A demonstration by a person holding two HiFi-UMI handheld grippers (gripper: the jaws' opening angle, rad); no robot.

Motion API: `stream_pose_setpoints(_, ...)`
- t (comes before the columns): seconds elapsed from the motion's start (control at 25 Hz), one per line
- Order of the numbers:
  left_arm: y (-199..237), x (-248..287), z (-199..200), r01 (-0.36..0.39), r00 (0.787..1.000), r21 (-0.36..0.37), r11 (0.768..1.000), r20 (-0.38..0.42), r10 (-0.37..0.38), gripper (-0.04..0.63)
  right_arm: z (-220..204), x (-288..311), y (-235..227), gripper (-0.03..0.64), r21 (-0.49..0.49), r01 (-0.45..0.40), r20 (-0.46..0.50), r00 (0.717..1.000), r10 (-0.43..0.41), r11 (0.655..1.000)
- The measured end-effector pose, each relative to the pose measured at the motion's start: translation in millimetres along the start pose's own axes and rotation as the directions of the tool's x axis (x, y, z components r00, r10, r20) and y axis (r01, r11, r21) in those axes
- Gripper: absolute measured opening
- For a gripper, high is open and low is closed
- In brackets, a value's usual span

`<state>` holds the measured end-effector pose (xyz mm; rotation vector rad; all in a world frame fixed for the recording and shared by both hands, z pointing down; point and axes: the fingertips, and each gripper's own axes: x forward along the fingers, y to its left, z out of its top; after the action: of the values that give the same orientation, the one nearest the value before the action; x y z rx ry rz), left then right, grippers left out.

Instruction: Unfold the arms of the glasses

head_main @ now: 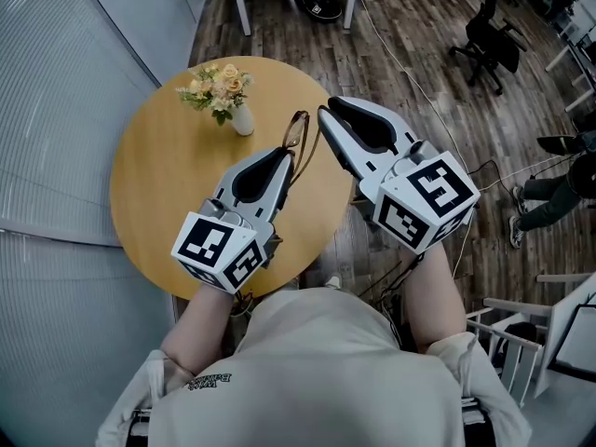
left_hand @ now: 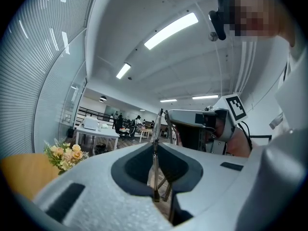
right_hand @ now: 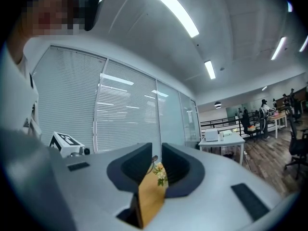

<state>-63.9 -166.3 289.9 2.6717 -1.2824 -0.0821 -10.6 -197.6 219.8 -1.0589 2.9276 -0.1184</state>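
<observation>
Your round table holds a flower vase at its 12 o'clock edge. Office chair stands at your 2 o'clock.

- Table: landmark, right in front of person.
- Vase w/ flowers: on table, far side.
- Glasses: above table's right edge, btwn left gripper tips.
- Right gripper: at table's right edge, just right of glasses.
- Desk: behind table.
- Office chair: far right of table, on floor.
</observation>
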Motion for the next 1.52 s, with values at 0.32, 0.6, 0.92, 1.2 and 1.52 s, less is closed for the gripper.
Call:
stream_pose_setpoints(0.32,20.7,-3.2,11.8,-0.041,0.998,-0.034,0.999,0.036,0.042,0.044,-2.1,-12.9,-3.2,0.075,-0.029,0.021,-0.015,1.0,-0.021,0.999)
stream_pose_setpoints(0.6,35.1,-7.7,18.1,-0.073,0.995,-0.066,0.995,0.06,0.077,0.044,-19.6,-31.5,-1.7,0.077,-0.009,0.024,-0.039,0.999,-0.024,1.0)
stream_pose_setpoints(0.92,47.9,-9.3,21.4,-0.092,0.992,-0.093,0.991,0.077,0.099,0.044,-52.4,-47.6,-0.1,0.077,0.041,0.036,-0.092,0.995,-0.033,0.999)
stream_pose_setpoints(1.2,53.9,-10.6,22.6,-0.085,0.991,-0.127,0.988,0.09,0.097,0.044,-80.5,-56.6,7.5,0.077,0.062,0.022,-0.144,0.99,-0.013,0.998)
stream_pose_setpoints(1.52,50.0,-7.0,16.4,-0.09,0.993,-0.079,0.993,0.065,0.096,0.044,-104.9,-61.8,14.7,0.077,0.061,0.002,-0.201,0.98,0.01,0.998)
